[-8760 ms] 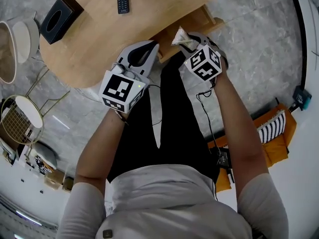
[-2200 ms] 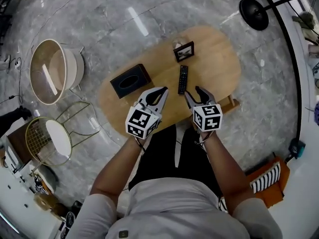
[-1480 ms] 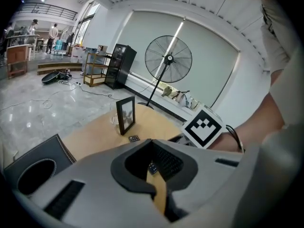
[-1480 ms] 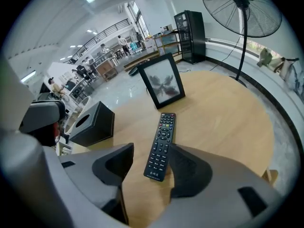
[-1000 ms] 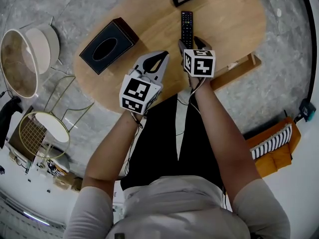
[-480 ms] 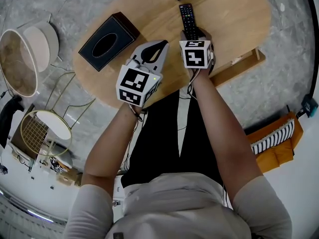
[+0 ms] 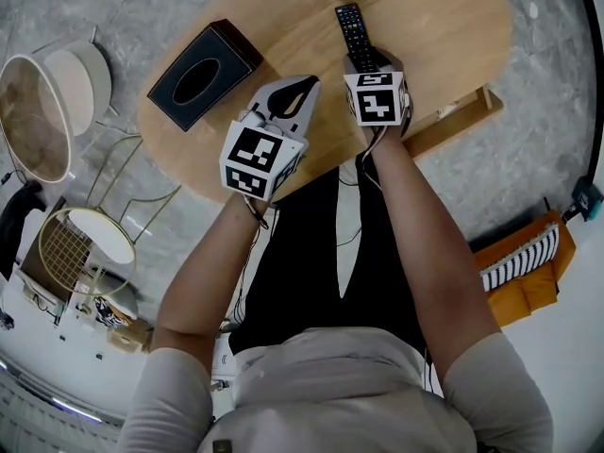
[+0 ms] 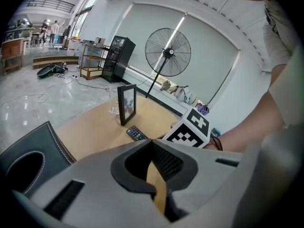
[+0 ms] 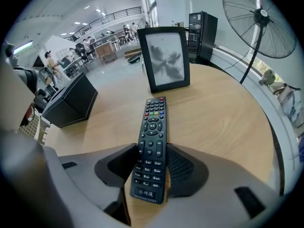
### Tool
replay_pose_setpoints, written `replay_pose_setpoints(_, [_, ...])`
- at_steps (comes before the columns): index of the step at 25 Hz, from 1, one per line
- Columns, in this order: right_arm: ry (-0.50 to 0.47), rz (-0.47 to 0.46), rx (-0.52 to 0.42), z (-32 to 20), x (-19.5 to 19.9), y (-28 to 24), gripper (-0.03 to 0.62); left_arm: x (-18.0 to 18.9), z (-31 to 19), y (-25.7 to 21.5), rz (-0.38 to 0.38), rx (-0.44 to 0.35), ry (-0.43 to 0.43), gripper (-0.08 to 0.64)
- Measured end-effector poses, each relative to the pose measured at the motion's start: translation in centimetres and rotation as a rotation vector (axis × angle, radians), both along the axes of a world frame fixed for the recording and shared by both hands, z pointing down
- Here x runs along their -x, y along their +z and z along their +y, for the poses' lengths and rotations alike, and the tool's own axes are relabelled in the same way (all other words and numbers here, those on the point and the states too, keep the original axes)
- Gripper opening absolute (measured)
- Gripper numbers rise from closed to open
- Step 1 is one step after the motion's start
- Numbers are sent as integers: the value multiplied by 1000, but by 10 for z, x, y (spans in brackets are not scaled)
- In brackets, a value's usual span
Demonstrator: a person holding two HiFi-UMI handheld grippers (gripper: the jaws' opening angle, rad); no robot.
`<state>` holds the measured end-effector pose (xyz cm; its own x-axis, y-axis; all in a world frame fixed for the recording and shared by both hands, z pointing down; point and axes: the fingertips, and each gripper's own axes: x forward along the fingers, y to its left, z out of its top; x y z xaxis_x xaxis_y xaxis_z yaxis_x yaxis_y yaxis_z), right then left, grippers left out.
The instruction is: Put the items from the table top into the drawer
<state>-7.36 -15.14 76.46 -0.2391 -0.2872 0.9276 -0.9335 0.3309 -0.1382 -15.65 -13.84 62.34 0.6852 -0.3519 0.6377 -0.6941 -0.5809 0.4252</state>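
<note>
One remote control (image 9: pixel 153 122), long, black and full of little buttons, lies on the table (image 7: pixel 444 26), a bit right of the middle. One picture frame (image 9: pixel 166 58) stands behind it at the far side. One black box (image 7: pixel 203 62) with an oval hole sits to the left. The table is smooth light wood with round ends. One drawer (image 7: pixel 462 116) sticks out open at its near right. The floor (image 7: pixel 528 55) is shiny grey stone. One big fan (image 8: pixel 167 51) stands far off.

The right gripper (image 9: pixel 152 151) has just been closing its jaws. The remote's near end is between them, and they seem to press both its sides. The left gripper (image 7: pixel 307 85) has its tips together, holding nothing.
</note>
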Motion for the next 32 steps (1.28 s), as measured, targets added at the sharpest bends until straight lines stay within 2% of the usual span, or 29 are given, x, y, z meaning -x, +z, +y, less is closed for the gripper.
replay_pose_setpoints(6, [30, -44, -19, 12, -11, -13, 210, -14, 12, -6, 3, 5, 0, 9])
replay_pose_setpoints(10, [63, -72, -36, 21, -31, -25, 210, -37, 23, -8, -2, 6, 27, 9])
replay_pose_setpoints(18, [196, -78, -52, 51, -114, -36, 209, -110, 42, -12, 10, 0, 119, 9])
replay_pose_setpoints(32, [484, -77, -51, 135, -270, -38, 209, -248, 94, -14, -1, -3, 320, 9])
